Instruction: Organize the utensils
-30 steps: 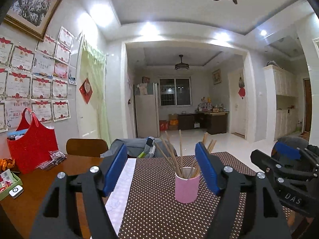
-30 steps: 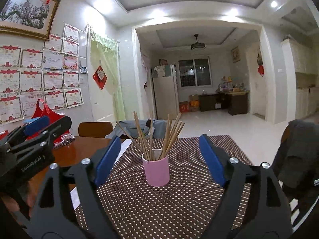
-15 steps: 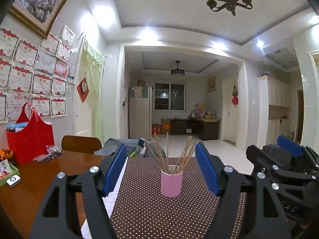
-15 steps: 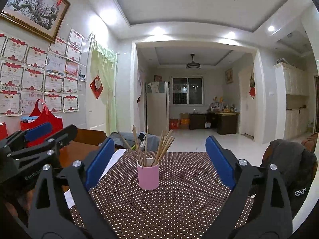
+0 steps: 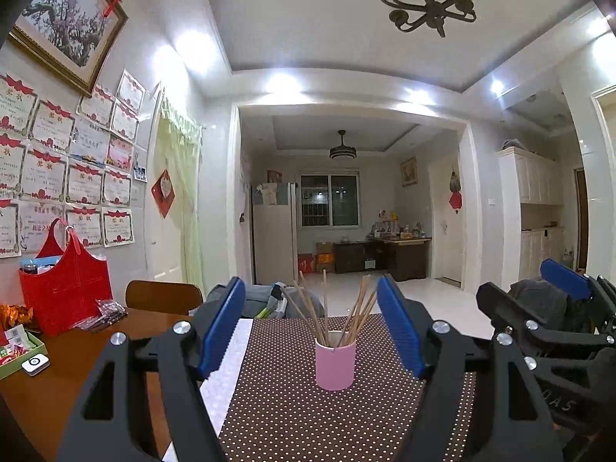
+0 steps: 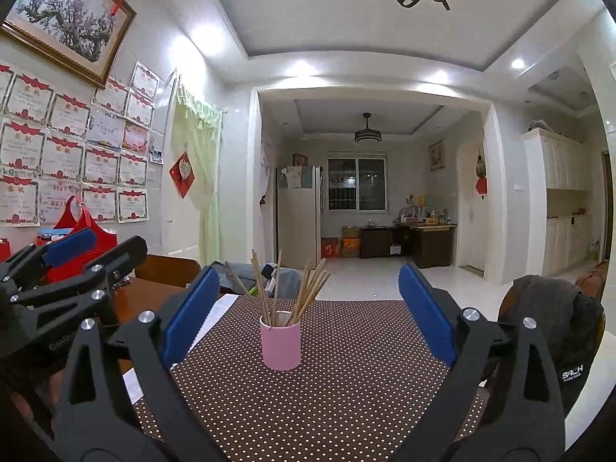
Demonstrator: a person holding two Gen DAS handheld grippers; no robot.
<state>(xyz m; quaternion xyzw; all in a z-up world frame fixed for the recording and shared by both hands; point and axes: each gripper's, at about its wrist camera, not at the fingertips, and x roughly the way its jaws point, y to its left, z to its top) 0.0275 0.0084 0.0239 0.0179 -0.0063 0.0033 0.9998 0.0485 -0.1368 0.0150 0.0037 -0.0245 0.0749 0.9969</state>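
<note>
A pink cup [image 5: 334, 359] stands upright on a brown dotted table mat [image 5: 308, 415] and holds several wooden chopsticks [image 5: 326, 313]. It also shows in the right wrist view [image 6: 280, 345] with the chopsticks [image 6: 292, 288] fanned out. My left gripper [image 5: 312, 323] is open and empty, held back from the cup. My right gripper [image 6: 308, 300] is open and empty, also short of the cup. Each gripper shows at the edge of the other's view.
A red bag [image 5: 65, 292] and small packets stand on the wooden table [image 5: 57, 381] at the left. A green box [image 5: 15, 350] sits at the left edge. A chair back [image 5: 163, 300] is behind the table. A dark jacket [image 6: 546, 327] hangs at the right.
Both grippers have drawn back from the cup and tilted upward, so the cup looks smaller and farther. Both stay open and empty.
</note>
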